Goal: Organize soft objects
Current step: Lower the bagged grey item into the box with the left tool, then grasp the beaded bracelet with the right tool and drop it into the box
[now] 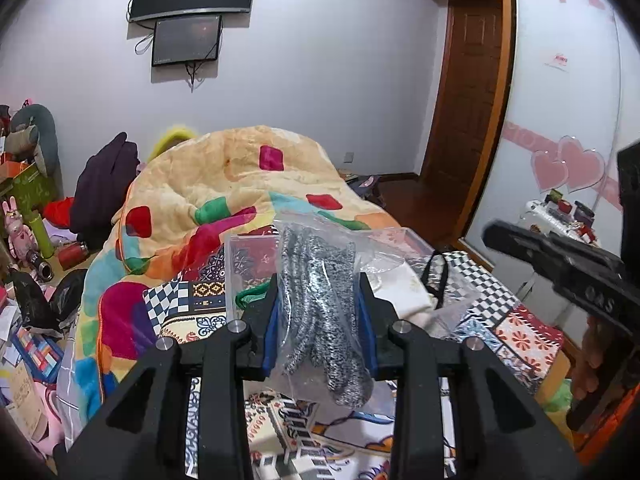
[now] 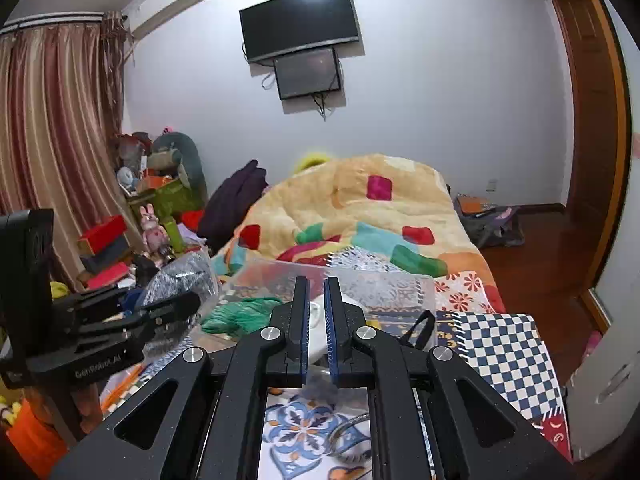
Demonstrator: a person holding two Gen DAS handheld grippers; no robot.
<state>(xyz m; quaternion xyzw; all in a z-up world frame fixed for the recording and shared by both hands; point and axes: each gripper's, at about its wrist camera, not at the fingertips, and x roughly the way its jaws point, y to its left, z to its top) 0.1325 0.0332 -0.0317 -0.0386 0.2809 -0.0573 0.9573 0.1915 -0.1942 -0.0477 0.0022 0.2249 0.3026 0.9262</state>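
Note:
My left gripper [image 1: 318,284] is shut on a clear plastic bag of black-and-white knit fabric [image 1: 320,300] and holds it above the bed, over the near edge of a clear plastic bin [image 1: 240,264]. The bin holds a green cloth [image 1: 250,298] and a white cloth [image 1: 404,292]. My right gripper [image 2: 317,284] is nearly shut with nothing between its fingers, in front of the same bin [image 2: 360,280]. The left gripper with the bag [image 2: 180,280] shows at the left of the right wrist view.
A colourful plush blanket [image 1: 224,184] is heaped on the bed behind the bin. A checkered bag [image 2: 504,352] lies at the right. Clutter of boxes and toys [image 2: 152,216] fills the left floor. A wooden door [image 1: 468,92] stands at the right.

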